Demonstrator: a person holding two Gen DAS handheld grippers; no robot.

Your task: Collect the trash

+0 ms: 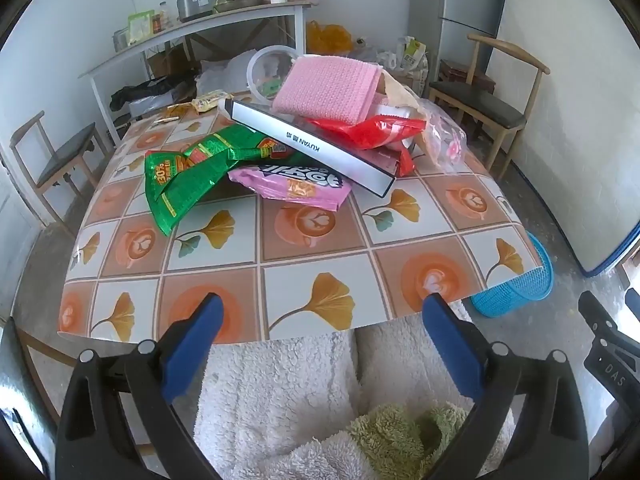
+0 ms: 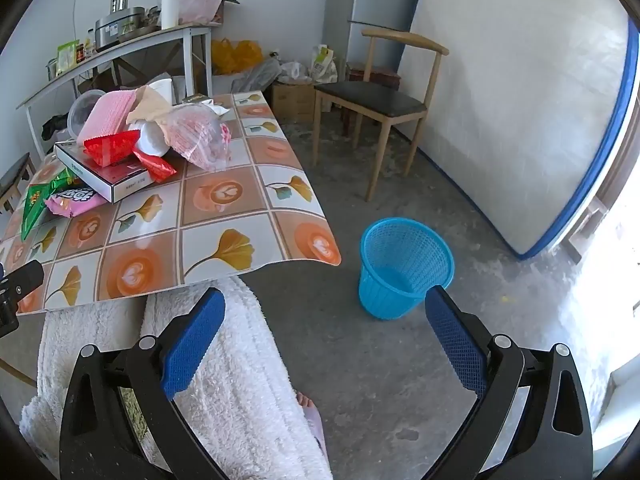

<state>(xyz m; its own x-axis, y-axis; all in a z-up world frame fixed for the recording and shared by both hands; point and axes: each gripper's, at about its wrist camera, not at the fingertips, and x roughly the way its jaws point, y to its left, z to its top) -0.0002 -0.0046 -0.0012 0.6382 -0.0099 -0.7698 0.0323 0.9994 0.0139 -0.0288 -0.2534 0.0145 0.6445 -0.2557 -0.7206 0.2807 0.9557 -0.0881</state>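
both tongs stand wide apart and hold nothing. ahead of the left gripper [image 1: 322,308], well beyond its tips, the trash heap lies on the table [image 1: 320,248]: green wrapper [image 1: 192,176], pink wrapper [image 1: 296,186], white box [image 1: 320,148], red bag [image 1: 368,130]. the blue basket [image 2: 404,266] stands on the floor just past the right gripper [image 2: 326,304], nearer its right fingertip.

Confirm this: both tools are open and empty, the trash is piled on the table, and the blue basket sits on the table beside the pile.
Wrong on one count: the blue basket stands on the floor by the table corner, as the right wrist view shows. The rest holds.
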